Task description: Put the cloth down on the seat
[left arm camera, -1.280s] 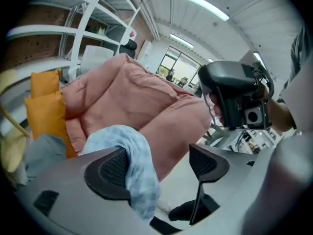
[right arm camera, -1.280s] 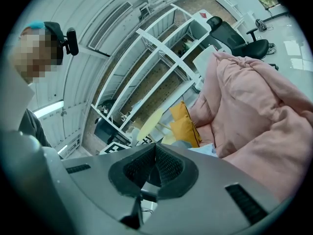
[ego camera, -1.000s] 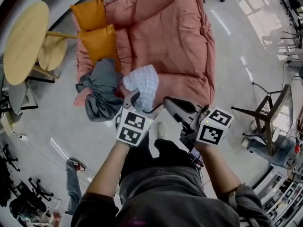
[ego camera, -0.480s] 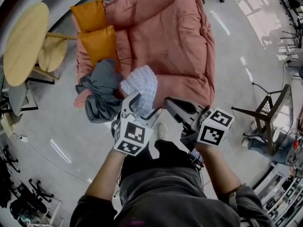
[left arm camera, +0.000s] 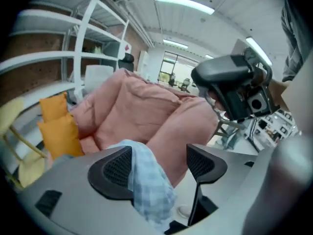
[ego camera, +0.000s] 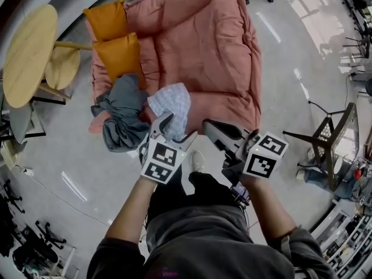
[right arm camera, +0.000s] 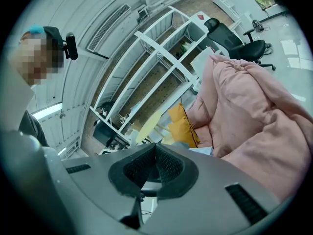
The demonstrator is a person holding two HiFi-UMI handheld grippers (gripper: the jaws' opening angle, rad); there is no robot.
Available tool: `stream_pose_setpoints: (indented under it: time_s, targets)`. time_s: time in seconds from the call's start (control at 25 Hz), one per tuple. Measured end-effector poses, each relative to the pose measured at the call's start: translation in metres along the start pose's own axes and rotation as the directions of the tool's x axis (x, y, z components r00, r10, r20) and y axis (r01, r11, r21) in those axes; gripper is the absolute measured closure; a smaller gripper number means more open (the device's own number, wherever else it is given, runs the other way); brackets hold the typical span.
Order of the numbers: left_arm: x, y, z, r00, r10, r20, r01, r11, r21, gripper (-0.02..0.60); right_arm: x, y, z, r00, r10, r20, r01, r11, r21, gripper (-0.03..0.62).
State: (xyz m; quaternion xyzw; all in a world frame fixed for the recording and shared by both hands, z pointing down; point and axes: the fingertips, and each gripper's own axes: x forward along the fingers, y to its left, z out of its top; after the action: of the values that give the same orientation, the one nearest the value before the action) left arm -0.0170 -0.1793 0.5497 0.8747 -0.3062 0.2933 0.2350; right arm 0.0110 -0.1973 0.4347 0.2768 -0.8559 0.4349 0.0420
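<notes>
- The only print in sight was the black-and-white square patterns on the marker cubes (ego camera: 161, 161) of the two tools.
- The left tool (left arm camera: 159, 163) stood wide. Its jaws had just been closing a little, with the cloth (ego camera: 171, 102) between them, lying against one pad and clear of the other.
- The right tool (right arm camera: 155, 168) was closed tight on nothing.
- That cloth, pale blue check, lay draped over the front edge of the seat (ego camera: 203, 45), a big pink padded thing, touching a heap of grey clothing (ego camera: 122, 112).
- Two orange cushions (ego camera: 119, 54) sat at the seat's left side.
- A round pale-wood table (ego camera: 29, 54) stood beside it on the glossy grey floor (ego camera: 279, 68).
- White shelving (right arm camera: 161, 58) lined the wall, with a black office chair (right arm camera: 230, 35) near it and strip lights (left arm camera: 183, 3) overhead.
</notes>
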Motion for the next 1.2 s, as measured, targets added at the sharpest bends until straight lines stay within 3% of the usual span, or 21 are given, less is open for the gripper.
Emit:
stream_pose_setpoints:
  time_s: [0.08,0.16,0.28,0.32,0.4,0.48,0.68,0.8,1.0,1.2]
  targets:
    - [-0.019,0.017,0.007,0.997,0.078,0.0,-0.078,0.997,0.0,0.227,0.0,-0.001,0.002,1.0,0.002,0.007,-0.002,1.0,0.007,0.579]
    - [-0.035,0.029,0.01,0.986,0.163,-0.032,-0.16,0.985,0.063,0.228,0.001,0.002,0.004,1.0,0.009,0.012,-0.01,1.0,0.008,0.579]
    - [-0.058,0.043,0.031,0.947,0.32,-0.015,-0.305,0.916,0.259,0.236,0.004,0.006,0.008,0.999,0.028,0.015,-0.028,1.0,-0.001,0.579]
    - [-0.06,0.043,0.037,0.95,0.313,0.003,-0.303,0.917,0.258,0.238,0.004,0.007,0.009,0.999,0.032,0.015,-0.032,0.999,-0.002,0.579]
    - [-0.056,0.039,0.041,0.97,0.242,0.03,-0.243,0.956,0.164,0.238,0.006,0.006,0.008,0.999,0.037,0.012,-0.037,0.999,0.0,0.579]
    - [-0.049,0.038,0.037,0.98,0.193,0.041,-0.196,0.977,0.084,0.238,0.008,0.006,0.006,0.999,0.042,0.007,-0.043,0.999,0.003,0.579]
    - [-0.043,0.03,0.024,0.991,0.119,0.056,-0.119,0.993,-0.015,0.238,0.007,0.004,0.005,0.999,0.039,0.004,-0.039,0.999,0.003,0.579]
    - [-0.048,0.027,0.029,0.99,0.087,0.112,-0.077,0.992,-0.096,0.238,0.007,0.006,0.009,0.999,0.039,0.002,-0.039,0.999,-0.016,0.579]
    - [-0.058,0.022,0.042,0.984,0.096,0.148,-0.086,0.994,-0.07,0.25,0.008,0.014,0.016,0.999,0.052,-0.002,-0.052,0.998,-0.045,0.579]
    - [-0.073,0.025,0.051,0.976,0.126,0.176,-0.115,0.991,-0.069,0.381,0.008,0.021,0.021,0.999,0.053,-0.011,-0.054,0.996,-0.068,0.579]
